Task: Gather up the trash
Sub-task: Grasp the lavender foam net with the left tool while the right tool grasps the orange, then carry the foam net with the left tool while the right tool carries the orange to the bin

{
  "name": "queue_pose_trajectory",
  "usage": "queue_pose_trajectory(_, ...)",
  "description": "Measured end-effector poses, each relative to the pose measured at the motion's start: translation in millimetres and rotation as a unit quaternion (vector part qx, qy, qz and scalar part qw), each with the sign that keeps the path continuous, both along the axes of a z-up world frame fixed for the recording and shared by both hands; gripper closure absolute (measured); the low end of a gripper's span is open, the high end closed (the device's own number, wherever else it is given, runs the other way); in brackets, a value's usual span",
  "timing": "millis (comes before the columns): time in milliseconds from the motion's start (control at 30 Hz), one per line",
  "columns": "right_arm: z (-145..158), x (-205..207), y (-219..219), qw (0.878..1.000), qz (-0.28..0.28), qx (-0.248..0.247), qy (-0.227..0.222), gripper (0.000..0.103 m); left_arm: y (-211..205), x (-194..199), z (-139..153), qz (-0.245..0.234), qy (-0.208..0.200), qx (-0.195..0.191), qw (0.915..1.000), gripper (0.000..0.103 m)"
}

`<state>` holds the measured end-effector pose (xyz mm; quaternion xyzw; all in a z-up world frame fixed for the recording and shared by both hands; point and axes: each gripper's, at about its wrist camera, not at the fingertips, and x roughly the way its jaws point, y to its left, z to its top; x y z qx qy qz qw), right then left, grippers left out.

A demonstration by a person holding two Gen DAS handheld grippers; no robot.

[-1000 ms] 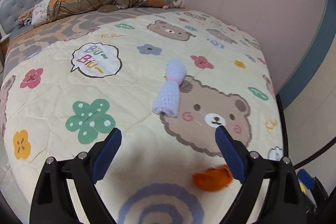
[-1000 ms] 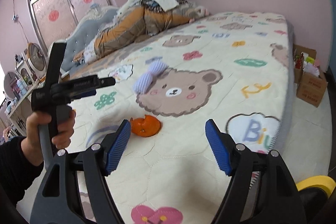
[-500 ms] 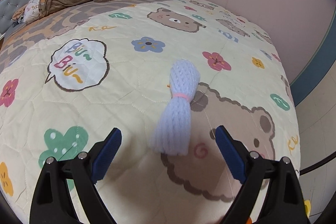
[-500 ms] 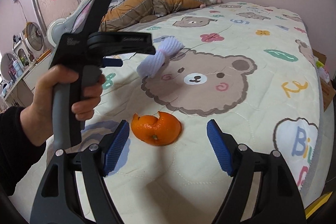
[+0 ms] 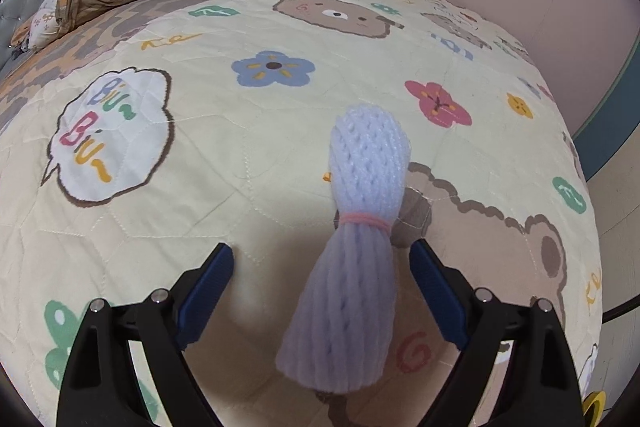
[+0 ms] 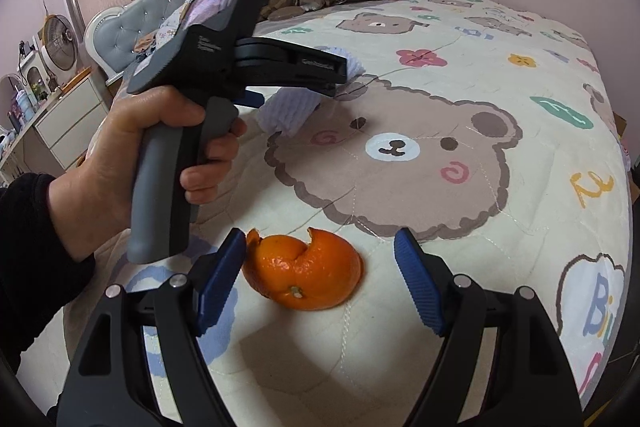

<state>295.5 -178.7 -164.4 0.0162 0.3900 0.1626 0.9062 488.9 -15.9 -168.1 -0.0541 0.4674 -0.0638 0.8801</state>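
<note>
Soft foam netting [image 5: 360, 267] lies on matt quilted cloth bedspread [image 5: 200, 187]; orange peel [image 6: 304, 275] glossy.

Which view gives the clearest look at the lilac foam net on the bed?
The left wrist view: the foam net lies whole between the open left claw, its pink band visible. In the right wrist view only part of the net shows, mostly hidden behind the left claw's black body.
</note>
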Motion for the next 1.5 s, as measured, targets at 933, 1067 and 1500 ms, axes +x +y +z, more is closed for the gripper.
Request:
queue_pose_trajectory(933, 9, -25, 11, 1.0, 0.027, -0.007, 0.003, 0.072, 32, -42, 28, 0.016, -0.038, -0.05, 0.9979, 0.077)
queue_pose_trajectory(1067, 17, -35, 6, 1.0, 0.021, 0.0, 0.002, 0.072, 32, -56, 39, 0.011, -0.045, -0.05, 0.9976, 0.077)
queue_pose_trajectory(1500, 47, -65, -21, 1.0, -0.018, 0.006, -0.021, 0.072, 31, -123, 77, -0.008, -0.075, -0.084, 0.9936, 0.077)
